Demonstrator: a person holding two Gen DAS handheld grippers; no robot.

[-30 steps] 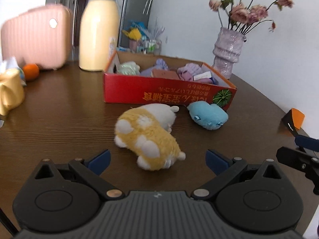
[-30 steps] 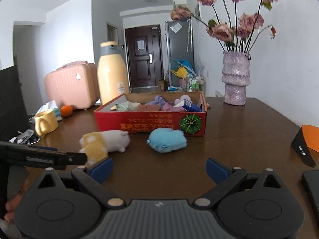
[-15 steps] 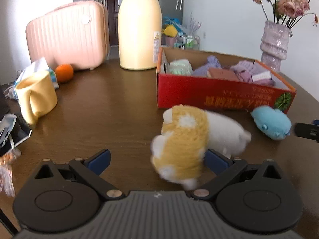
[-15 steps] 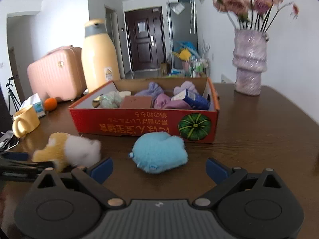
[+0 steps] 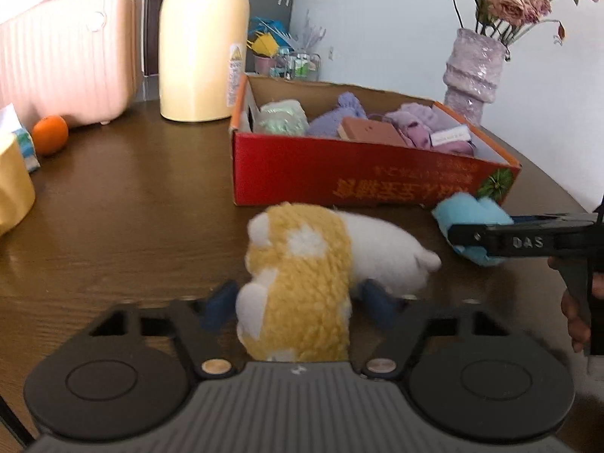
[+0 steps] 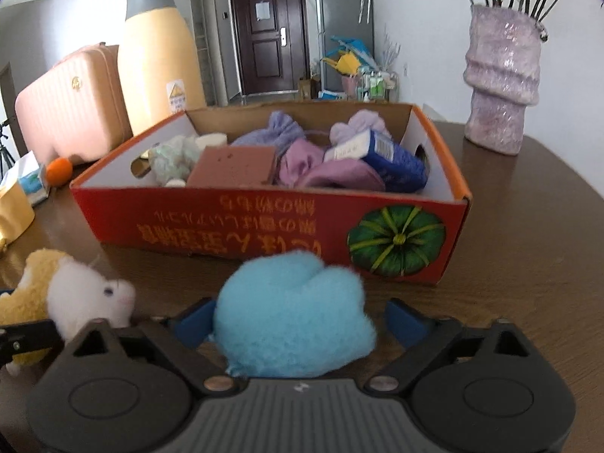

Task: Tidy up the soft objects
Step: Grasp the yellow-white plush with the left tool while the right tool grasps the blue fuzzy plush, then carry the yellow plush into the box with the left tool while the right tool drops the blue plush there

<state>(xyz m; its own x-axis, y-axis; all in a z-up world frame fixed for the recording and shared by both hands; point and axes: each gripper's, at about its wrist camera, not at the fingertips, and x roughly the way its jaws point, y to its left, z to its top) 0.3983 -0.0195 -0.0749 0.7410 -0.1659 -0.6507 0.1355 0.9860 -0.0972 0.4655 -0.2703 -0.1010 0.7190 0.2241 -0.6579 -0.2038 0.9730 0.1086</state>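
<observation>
A yellow and white plush animal (image 5: pixel 302 275) lies on the brown table between the fingers of my left gripper (image 5: pixel 298 302), whose jaws have closed in against its yellow end. A blue plush toy (image 6: pixel 294 321) sits between the fingers of my right gripper (image 6: pixel 298 321), which stand close on either side of it. The blue toy also shows in the left wrist view (image 5: pixel 472 219) with the right gripper's finger across it. The red cardboard box (image 6: pixel 264 222) just behind holds several soft items.
A tall yellow flask (image 5: pixel 204 41), a pink suitcase (image 5: pixel 64 56), an orange (image 5: pixel 50 134) and a yellow mug (image 5: pixel 13 185) stand at the left. A purple vase (image 6: pixel 502 79) of dried flowers stands at the back right.
Both grippers moved forward onto their toys. The left jaws narrowed onto the yellow plush; the right gripper came up around the blue plush and its jaws narrowed.
</observation>
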